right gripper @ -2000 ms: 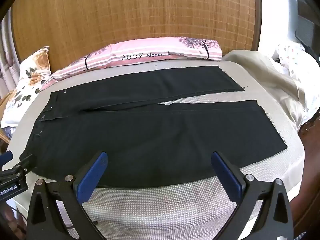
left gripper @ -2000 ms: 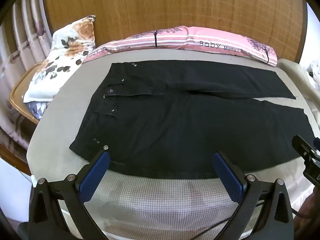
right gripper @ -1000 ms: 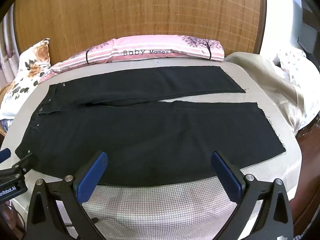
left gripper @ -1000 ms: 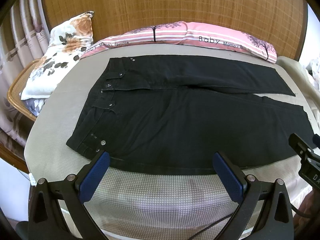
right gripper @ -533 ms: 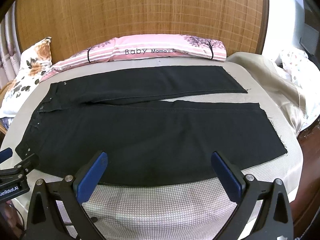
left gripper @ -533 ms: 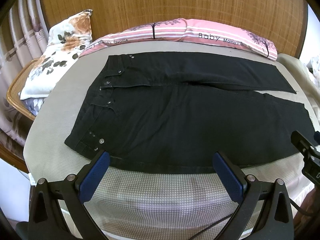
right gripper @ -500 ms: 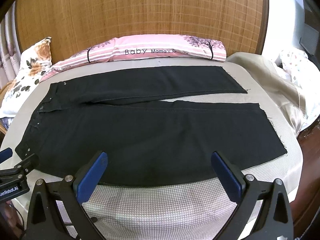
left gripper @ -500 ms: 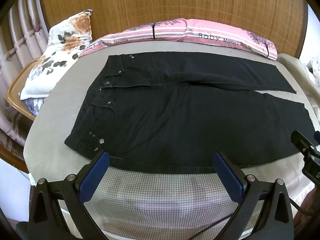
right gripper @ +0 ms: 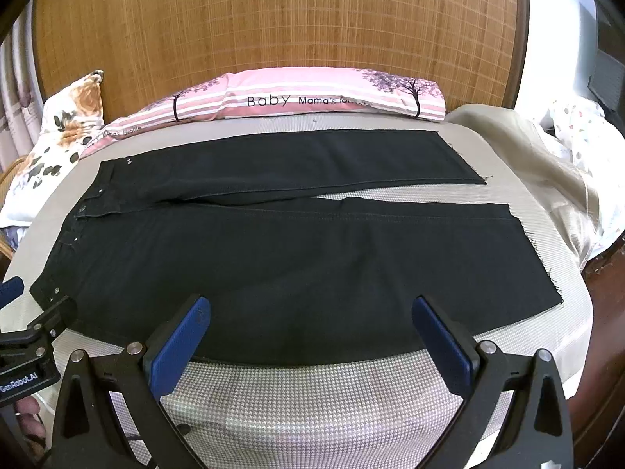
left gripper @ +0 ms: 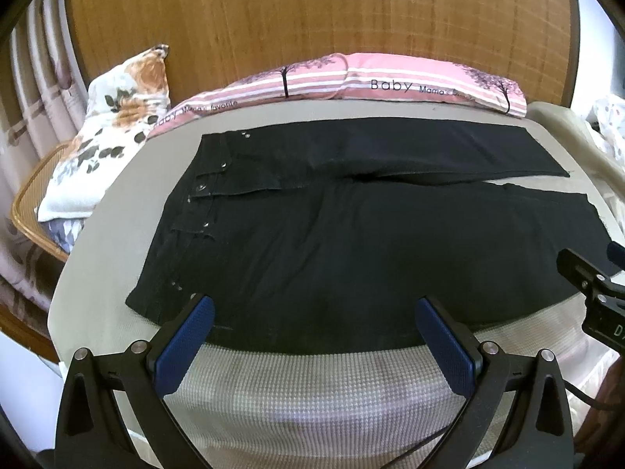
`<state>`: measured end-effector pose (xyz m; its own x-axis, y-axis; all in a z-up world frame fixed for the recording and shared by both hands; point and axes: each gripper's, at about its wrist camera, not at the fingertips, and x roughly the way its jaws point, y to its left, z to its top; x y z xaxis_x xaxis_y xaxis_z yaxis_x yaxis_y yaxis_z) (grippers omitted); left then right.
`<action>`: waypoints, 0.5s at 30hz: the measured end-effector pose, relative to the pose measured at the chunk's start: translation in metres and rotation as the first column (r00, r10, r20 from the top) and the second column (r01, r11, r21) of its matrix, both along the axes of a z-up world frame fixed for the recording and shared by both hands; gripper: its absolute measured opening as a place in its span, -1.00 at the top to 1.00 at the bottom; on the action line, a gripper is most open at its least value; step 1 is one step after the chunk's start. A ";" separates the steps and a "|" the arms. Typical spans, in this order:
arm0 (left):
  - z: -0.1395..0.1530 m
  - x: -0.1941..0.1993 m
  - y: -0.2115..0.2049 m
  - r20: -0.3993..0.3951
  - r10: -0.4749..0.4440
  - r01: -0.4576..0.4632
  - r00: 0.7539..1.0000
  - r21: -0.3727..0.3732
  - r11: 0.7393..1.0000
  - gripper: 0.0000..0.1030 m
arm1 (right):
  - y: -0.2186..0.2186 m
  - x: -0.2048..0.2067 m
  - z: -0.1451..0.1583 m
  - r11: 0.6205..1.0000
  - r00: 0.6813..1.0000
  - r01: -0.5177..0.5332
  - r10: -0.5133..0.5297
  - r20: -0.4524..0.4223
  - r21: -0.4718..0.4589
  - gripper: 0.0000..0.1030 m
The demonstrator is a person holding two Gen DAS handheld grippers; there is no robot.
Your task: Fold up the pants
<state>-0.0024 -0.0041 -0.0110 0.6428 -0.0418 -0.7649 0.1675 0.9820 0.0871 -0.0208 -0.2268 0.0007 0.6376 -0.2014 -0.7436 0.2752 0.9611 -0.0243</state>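
Black pants [left gripper: 351, 230] lie flat on the bed, waistband at the left, both legs running right with a narrow gap between them; they also show in the right wrist view [right gripper: 297, 258]. My left gripper [left gripper: 314, 316] is open and empty, hovering at the near edge of the pants by the waist end. My right gripper [right gripper: 310, 314] is open and empty, hovering at the near edge of the near leg. The right gripper's side shows at the right of the left wrist view [left gripper: 593, 293]. The left gripper's side shows at the left of the right wrist view [right gripper: 27, 336].
The bed cover [right gripper: 312, 402] is a pale houndstooth sheet. A pink striped pillow [right gripper: 312, 95] lies along the woven headboard [right gripper: 273, 15]. A floral pillow [left gripper: 109, 129] sits at the far left. A beige blanket [right gripper: 547, 172] is bunched at the right edge.
Both grippers have edged slightly forward toward the near edge of the pants. The pants have not moved and both grippers stay open.
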 end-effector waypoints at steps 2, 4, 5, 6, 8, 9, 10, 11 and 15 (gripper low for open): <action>-0.001 0.000 -0.001 0.003 -0.007 0.007 1.000 0.000 1.000 -0.98 | 0.000 0.000 0.000 1.000 1.000 -0.001 0.001 0.000 0.001 -1.00; -0.002 0.000 -0.002 -0.001 -0.011 0.011 1.000 0.001 1.000 -0.98 | 0.000 0.000 0.000 1.000 1.000 -0.002 0.002 0.000 0.003 -1.00; -0.002 0.000 -0.002 -0.004 -0.011 0.011 1.000 0.002 1.000 -0.98 | 0.000 0.000 -0.001 1.000 1.000 -0.002 0.002 -0.003 0.003 -1.00; -0.003 0.001 -0.003 -0.008 -0.012 0.012 1.000 0.003 1.000 -0.98 | 0.001 0.002 -0.001 1.000 1.000 -0.004 0.004 -0.005 0.003 -1.00; -0.004 0.002 -0.003 -0.015 -0.013 0.013 1.000 0.001 1.000 -0.98 | 0.001 0.002 -0.003 1.000 1.000 -0.004 0.004 -0.008 0.004 -1.00; -0.004 0.002 -0.003 -0.015 -0.011 0.011 1.000 0.004 1.000 -0.98 | 0.001 0.002 -0.003 1.000 1.000 -0.004 0.004 -0.009 0.004 -1.00; -0.005 0.002 -0.003 -0.017 -0.009 0.009 1.000 0.007 1.000 -0.98 | 0.001 0.003 -0.003 1.000 1.000 -0.003 0.003 -0.011 0.005 -1.00; -0.005 0.003 -0.003 -0.018 -0.009 0.009 1.000 0.007 1.000 -0.98 | 0.001 0.003 -0.004 1.000 1.000 -0.003 0.003 -0.012 0.005 -1.00; -0.007 0.004 -0.005 -0.025 -0.007 0.007 1.000 0.015 1.000 -0.98 | 0.001 0.003 -0.006 1.000 1.000 -0.004 0.004 -0.017 0.007 -1.00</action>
<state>0.0015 -0.0087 -0.0176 0.6231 -0.0343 -0.7814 0.1766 0.9794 0.0979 -0.0179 -0.2258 -0.0052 0.6257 -0.1935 -0.7557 0.2710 0.9623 -0.0221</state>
